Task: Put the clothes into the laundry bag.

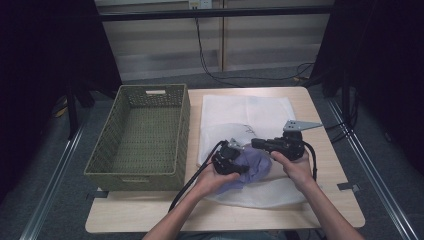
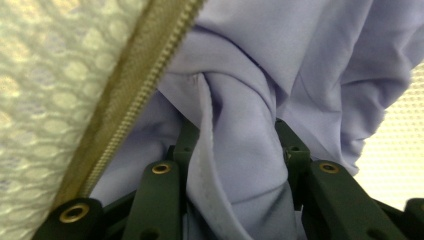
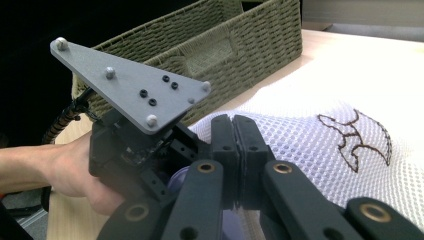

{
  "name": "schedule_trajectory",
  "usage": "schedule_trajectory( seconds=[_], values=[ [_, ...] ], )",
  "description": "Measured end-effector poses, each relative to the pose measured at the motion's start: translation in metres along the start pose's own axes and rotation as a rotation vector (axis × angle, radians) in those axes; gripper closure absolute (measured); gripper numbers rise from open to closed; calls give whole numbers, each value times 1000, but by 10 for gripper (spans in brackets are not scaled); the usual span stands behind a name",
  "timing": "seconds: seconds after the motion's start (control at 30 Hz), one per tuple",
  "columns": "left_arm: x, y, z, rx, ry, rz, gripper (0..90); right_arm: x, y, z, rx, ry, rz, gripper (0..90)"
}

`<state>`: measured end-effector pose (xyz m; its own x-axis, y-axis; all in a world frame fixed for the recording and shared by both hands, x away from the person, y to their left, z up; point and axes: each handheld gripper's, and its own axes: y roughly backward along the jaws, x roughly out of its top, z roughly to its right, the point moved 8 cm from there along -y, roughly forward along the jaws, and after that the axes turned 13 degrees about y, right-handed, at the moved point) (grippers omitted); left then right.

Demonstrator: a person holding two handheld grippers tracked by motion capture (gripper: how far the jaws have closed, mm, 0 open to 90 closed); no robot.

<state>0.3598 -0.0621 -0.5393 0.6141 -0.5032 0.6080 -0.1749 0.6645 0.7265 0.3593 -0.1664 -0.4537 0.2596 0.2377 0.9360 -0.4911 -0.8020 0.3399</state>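
At lower centre of the high view, a lilac garment is seen bunched in the mouth of a white mesh bag spread on the worktop. A twisted fold of the garment is pinched by the left tongs beside the bag's zip. The right tongs are pressed together on the bag's edge. A green wicker basket is placed at left.
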Motion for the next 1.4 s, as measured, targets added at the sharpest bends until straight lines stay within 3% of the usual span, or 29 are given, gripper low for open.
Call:
schedule_trajectory(
  seconds=[0.23, 0.3, 0.37, 0.5, 0.6, 0.73, 0.93, 1.03, 1.13, 1.4],
  values=[
    [-1, -3, -1, 0, 23, 1, 629, -10, 1, -3, 3, -5, -25, 891],
    [-2, -3, -3, 6, -9, -17, 624, -12, 1, -5, 3, -10, -33, 890],
    [-2, -6, -2, 1, 21, 0, 617, -16, 0, -6, 3, -6, -46, 890],
    [-2, -6, -2, 10, 24, 1, 601, -21, -2, -8, 16, -5, -67, 889],
    [-1, -5, -3, -7, 43, 7, 567, -28, -5, -9, 21, -4, -90, 888],
    [-1, -1, 0, -29, 37, 3, 475, -35, -7, -9, 20, -7, -118, 888],
    [1, 14, 9, -55, 32, 21, 290, -37, -10, -10, 24, -3, -125, 887],
    [1, 21, 10, -47, 20, 22, 243, -36, -9, -10, 21, -1, -125, 887],
    [2, 39, 11, -67, 28, 63, 254, -36, -8, -9, 20, 1, -123, 885],
    [-12, 75, 8, -42, 9, 131, 253, -36, -8, -9, 17, -2, -123, 874]
  ],
)
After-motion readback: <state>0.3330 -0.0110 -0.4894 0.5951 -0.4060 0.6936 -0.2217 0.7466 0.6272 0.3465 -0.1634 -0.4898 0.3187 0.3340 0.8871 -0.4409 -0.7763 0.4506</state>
